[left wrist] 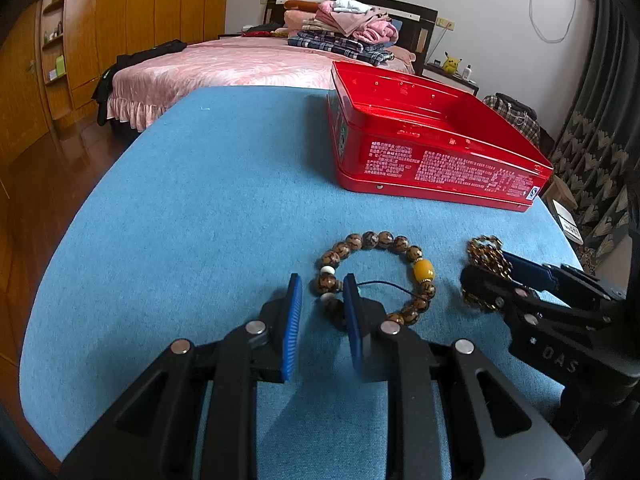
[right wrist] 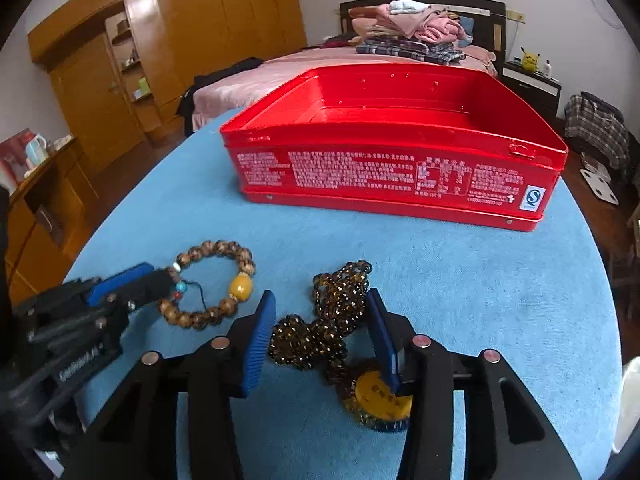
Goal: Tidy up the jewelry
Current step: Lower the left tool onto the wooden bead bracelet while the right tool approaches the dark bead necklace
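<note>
On the blue cloth surface, at the far right: an open red tin, lid off, printed long side turned toward the grippers, long axis running left to right in the right wrist view. Nothing between tin and jewelry but bare cloth. Beyond the surface: a pink bed with a pile of folded clothes, and a wooden wardrobe along the left wall.

Near edge, side by side and apart: a brown bead bracelet to the left, a dark bead necklace to the right. Bracelet lying flat as a round ring, amber bead on the side toward the necklace. Necklace bunched in a loose heap, stretched from near to far, its far end toward the tin, its yellow pendant at the near end.

Left gripper: jaws narrowly parted, one finger lying across the ring, the bracelet's near beads at the tips, a strip of cloth showing beside them; not clamped. Right gripper: jaws parted around the necklace heap, pads close on either side, not pressing; right pad over the pendant's edge.
</note>
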Motion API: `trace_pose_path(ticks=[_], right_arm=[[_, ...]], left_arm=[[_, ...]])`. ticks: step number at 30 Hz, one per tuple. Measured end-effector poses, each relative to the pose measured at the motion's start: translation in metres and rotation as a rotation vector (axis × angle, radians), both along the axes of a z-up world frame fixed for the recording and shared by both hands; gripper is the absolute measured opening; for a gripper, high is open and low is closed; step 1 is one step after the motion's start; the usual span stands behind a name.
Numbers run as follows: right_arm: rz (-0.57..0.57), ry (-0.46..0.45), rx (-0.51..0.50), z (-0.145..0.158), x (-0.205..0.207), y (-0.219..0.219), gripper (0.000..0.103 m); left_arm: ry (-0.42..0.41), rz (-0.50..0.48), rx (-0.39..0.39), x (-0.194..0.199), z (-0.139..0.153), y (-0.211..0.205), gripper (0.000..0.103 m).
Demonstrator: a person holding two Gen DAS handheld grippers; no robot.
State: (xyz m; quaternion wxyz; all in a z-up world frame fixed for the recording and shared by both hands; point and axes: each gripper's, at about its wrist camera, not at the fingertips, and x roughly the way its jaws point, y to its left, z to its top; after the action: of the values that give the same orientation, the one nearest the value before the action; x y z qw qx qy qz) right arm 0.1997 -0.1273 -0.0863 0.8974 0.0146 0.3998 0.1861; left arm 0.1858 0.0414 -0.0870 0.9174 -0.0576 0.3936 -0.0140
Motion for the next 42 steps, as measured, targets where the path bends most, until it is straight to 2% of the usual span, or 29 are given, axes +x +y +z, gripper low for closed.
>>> trace_pose_path(ticks=[8, 13, 16, 24, 28, 31, 32, 34, 36, 38, 42], right_arm=[[-0.024, -0.003, -0.007, -0.001, -0.007, -0.003, 0.047], [-0.068, -0.023, 0.03, 0.009, -0.013, -0.014, 0.049], [-0.071, 0.011, 0.069, 0.01, -0.016, -0.02, 0.049], [-0.035, 0.038, 0.052, 0.001, -0.01, -0.01, 0.049], [-0.024, 0.026, 0.048, -0.001, -0.004, -0.003, 0.049], [-0.004, 0.0, 0.005, -0.002, -0.004, 0.006, 0.048], [-0.002, -0.006, -0.01, -0.002, -0.006, 0.008, 0.048], [0.014, -0.017, -0.038, -0.002, -0.007, 0.011, 0.037], [0.019, -0.023, -0.049, -0.002, -0.009, 0.01, 0.034], [0.019, -0.031, -0.062, -0.002, -0.01, 0.008, 0.025], [0.014, -0.032, -0.052, -0.004, -0.015, -0.003, 0.023]], left_arm=[[-0.006, -0.02, -0.001, 0.001, 0.002, -0.006, 0.021], [-0.014, -0.034, 0.002, 0.001, 0.003, -0.01, 0.021], [-0.01, -0.023, -0.002, 0.002, 0.002, -0.008, 0.021], [-0.01, -0.012, 0.002, -0.001, 0.002, -0.004, 0.021], [-0.011, -0.016, 0.001, -0.001, 0.003, -0.004, 0.021], [-0.01, -0.018, 0.002, -0.001, 0.003, -0.006, 0.021], [-0.009, -0.018, 0.002, 0.0, 0.002, -0.005, 0.021], [-0.011, -0.02, 0.001, 0.0, 0.003, -0.006, 0.021], [-0.012, -0.025, 0.0, 0.0, 0.004, -0.007, 0.021], [-0.015, -0.033, -0.001, 0.0, 0.005, -0.009, 0.021], [-0.018, -0.056, -0.009, 0.002, 0.007, -0.016, 0.021]])
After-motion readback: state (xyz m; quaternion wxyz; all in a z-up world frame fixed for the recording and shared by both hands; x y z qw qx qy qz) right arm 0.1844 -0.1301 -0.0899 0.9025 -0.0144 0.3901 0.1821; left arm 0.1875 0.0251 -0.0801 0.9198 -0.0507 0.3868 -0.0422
